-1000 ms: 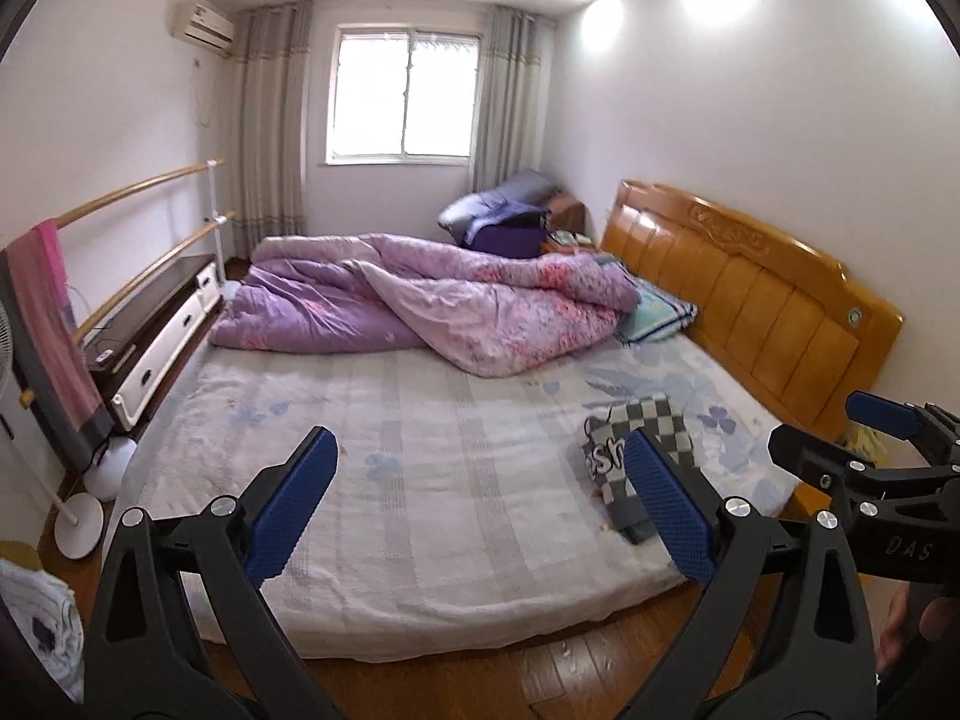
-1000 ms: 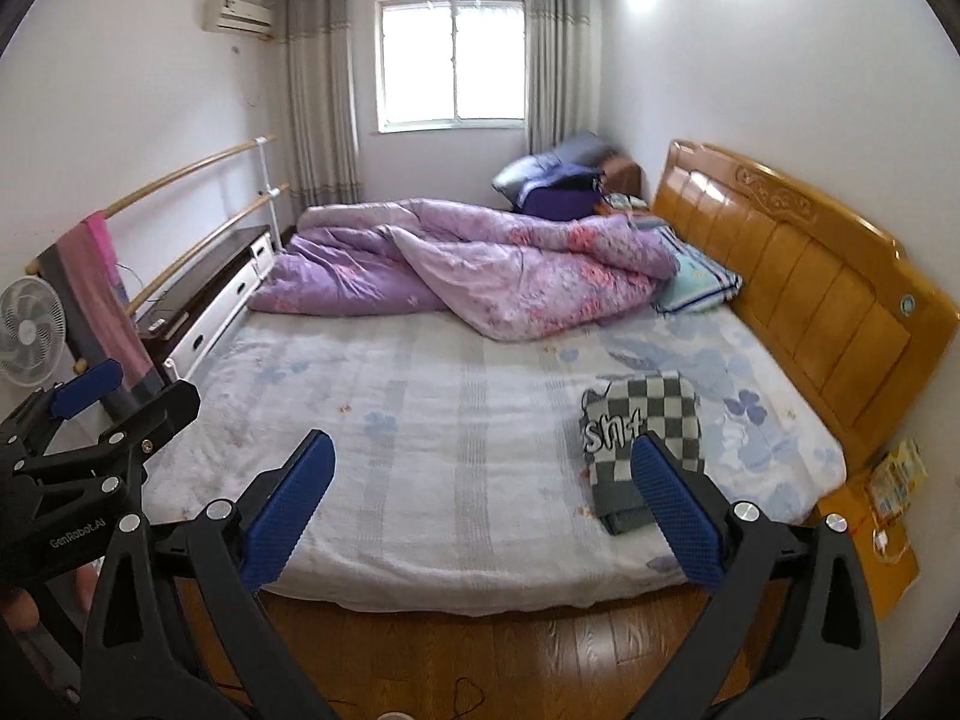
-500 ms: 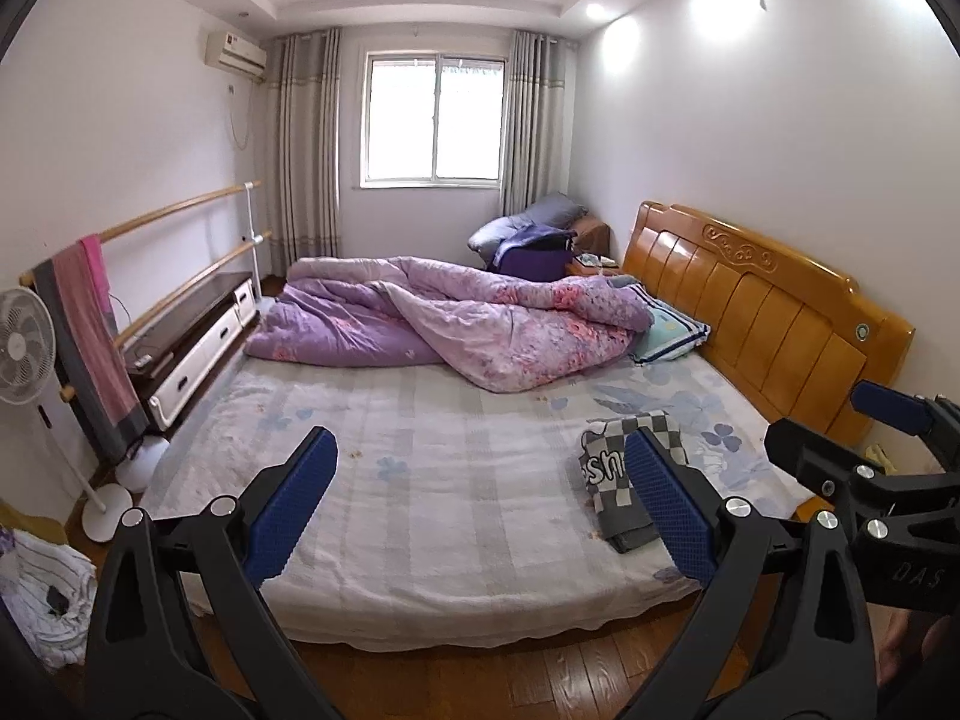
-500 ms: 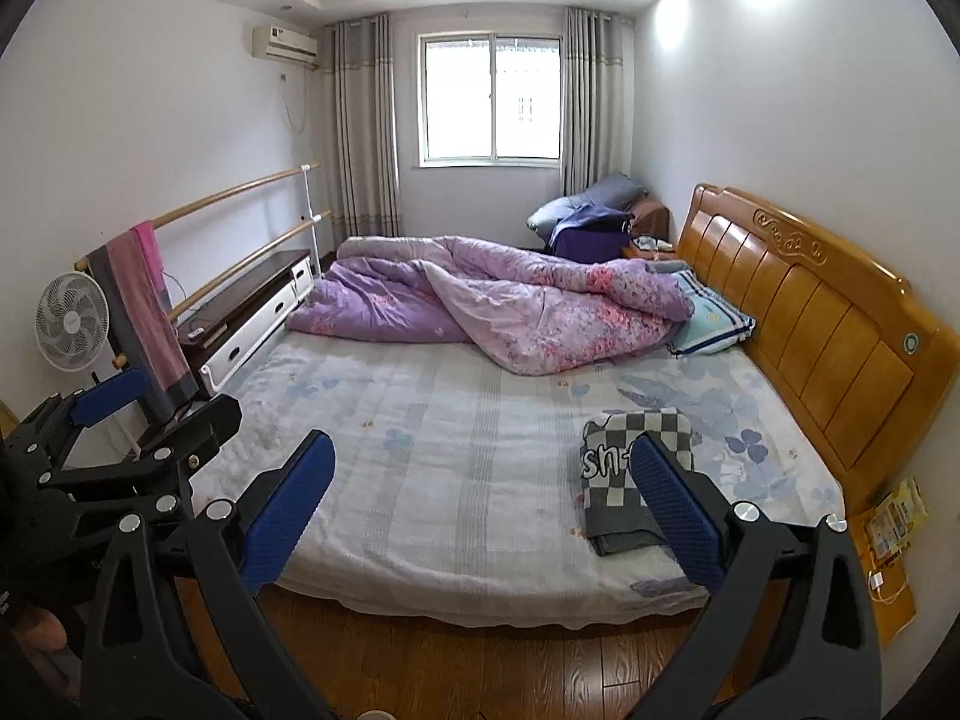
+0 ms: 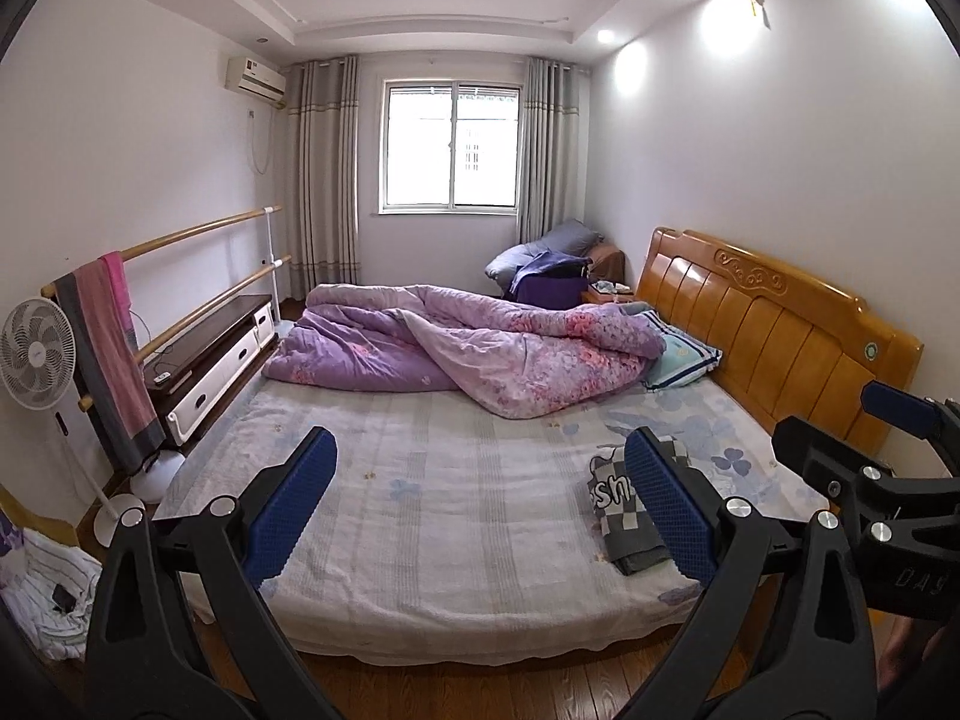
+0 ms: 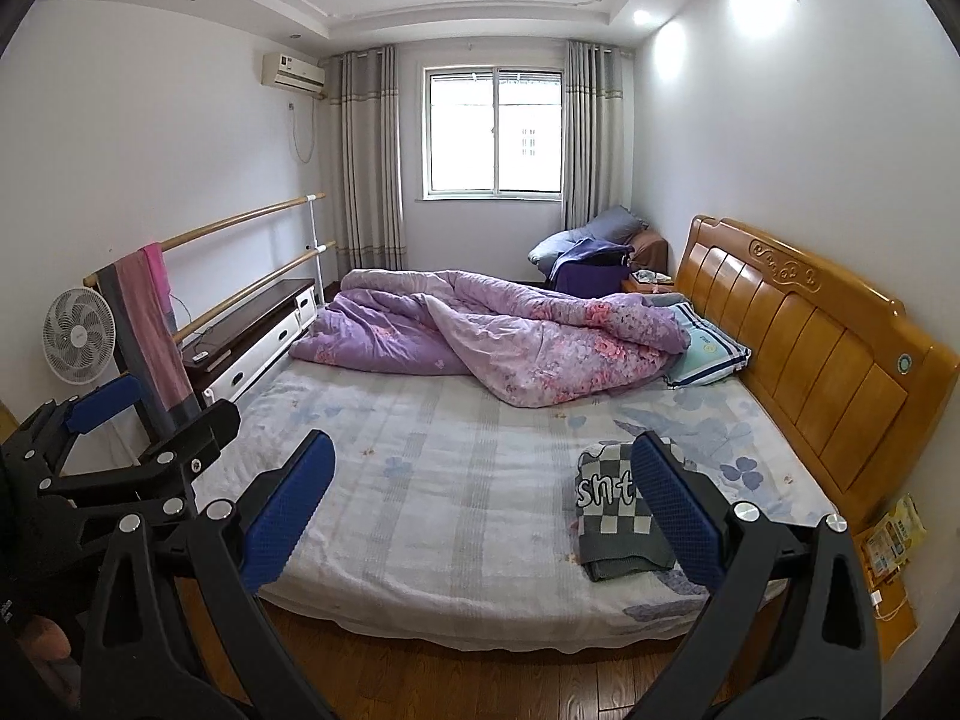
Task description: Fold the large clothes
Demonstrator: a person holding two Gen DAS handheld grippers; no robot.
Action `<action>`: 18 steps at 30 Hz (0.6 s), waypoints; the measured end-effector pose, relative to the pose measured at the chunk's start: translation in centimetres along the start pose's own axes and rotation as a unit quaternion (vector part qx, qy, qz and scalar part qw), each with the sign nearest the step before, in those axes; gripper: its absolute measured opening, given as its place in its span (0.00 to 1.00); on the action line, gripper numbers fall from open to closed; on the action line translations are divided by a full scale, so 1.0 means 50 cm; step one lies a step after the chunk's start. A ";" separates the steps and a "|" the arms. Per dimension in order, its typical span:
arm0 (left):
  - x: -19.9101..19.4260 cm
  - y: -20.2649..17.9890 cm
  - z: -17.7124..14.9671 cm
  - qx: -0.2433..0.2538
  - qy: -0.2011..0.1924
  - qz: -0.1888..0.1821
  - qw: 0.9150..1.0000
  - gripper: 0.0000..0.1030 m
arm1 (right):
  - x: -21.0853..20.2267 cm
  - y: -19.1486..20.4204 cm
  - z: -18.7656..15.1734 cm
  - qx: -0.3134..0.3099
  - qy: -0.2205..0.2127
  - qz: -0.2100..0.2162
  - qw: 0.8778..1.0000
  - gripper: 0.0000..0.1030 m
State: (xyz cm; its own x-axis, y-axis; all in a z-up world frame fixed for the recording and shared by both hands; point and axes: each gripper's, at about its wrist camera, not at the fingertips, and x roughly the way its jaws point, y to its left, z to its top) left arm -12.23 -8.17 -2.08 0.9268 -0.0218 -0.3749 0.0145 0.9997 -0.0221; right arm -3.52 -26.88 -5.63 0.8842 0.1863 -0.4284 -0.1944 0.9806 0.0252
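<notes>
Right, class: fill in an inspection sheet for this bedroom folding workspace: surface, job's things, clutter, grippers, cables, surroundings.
Surface: bed, pale floral sheet, near half mostly bare.
Job's things: checked garment, folded, lying near the headboard.
Clutter: purple quilt bunched across the far half; pillow beside it.
Grippers: left gripper and right gripper both open, empty, above the floor short of the bed.
Cables: white cable by the yellow packet.
Surroundings: fan, towel on rail, window.
</notes>
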 end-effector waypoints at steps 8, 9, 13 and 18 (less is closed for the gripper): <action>0.001 -0.002 -0.003 0.002 0.003 0.000 1.000 0.94 | 0.003 -0.001 -0.005 0.004 0.002 -0.006 1.000 0.93; 0.000 -0.003 -0.004 0.002 0.004 0.001 1.000 0.94 | 0.002 -0.001 -0.006 0.005 0.002 -0.006 1.000 0.93; 0.002 -0.003 -0.002 0.003 0.003 0.002 1.000 0.94 | 0.002 -0.001 -0.007 0.007 0.004 -0.009 1.000 0.93; 0.002 -0.004 -0.004 0.002 0.004 0.001 1.000 0.94 | 0.000 0.003 -0.007 0.008 0.006 -0.009 1.000 0.93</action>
State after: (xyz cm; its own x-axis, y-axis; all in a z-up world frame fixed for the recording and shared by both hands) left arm -12.20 -8.36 -2.31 0.9241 -0.0196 -0.3816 0.0140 0.9997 -0.0176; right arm -3.69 -26.75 -5.92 0.8825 0.1677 -0.4394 -0.1717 0.9847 0.0312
